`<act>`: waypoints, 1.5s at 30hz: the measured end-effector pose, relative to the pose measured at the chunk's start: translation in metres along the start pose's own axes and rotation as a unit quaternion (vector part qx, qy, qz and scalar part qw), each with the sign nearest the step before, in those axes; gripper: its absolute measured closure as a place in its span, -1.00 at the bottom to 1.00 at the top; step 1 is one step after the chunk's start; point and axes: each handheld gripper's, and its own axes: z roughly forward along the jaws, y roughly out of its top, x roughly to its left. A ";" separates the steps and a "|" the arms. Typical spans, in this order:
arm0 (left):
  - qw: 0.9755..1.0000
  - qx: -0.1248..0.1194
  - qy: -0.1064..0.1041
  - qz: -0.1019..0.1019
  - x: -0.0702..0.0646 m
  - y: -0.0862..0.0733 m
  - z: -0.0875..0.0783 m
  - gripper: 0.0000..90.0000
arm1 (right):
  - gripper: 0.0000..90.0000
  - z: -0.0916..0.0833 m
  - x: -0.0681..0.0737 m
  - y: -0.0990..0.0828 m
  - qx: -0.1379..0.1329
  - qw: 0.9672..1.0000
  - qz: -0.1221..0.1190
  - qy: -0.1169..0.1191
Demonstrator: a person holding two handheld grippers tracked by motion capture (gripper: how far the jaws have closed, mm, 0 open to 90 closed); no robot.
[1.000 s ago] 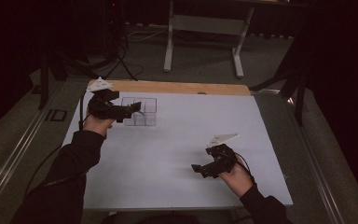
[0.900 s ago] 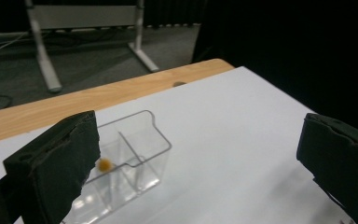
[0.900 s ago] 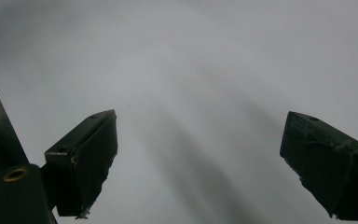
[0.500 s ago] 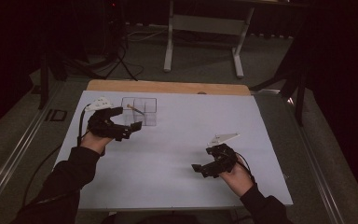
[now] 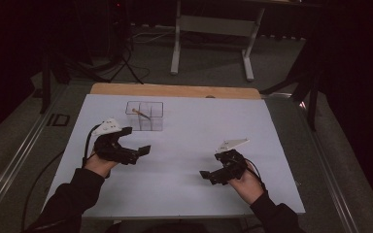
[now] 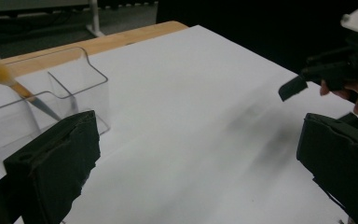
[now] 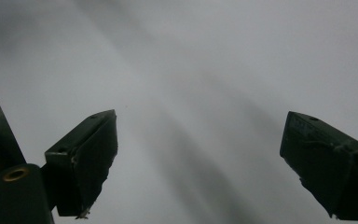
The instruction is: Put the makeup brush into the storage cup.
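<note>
A clear plastic organizer with several compartments stands on the white sheet toward the back left. A thin brush with a wooden handle and a yellowish tip leans inside it; in the left gripper view the brush rests in a rear compartment of the organizer. My left gripper hovers open in front of the organizer, nothing between its jaws. My right gripper is at the front right, open and empty, facing bare white sheet.
The white sheet covers a wooden tabletop whose far edge shows. Beyond stand the legs of a metal frame and cables on the dark floor. Metal rails run along both sides of the table.
My left gripper has pulled back from the organizer toward the front left, empty, leaving the brush in the box. The right gripper has stayed put.
</note>
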 end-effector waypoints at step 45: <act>0.999 0.016 -0.029 0.014 -0.010 -0.088 0.002 -1.00 | -0.76 0.000 -0.002 -0.003 -0.003 1.000 -0.004 -0.007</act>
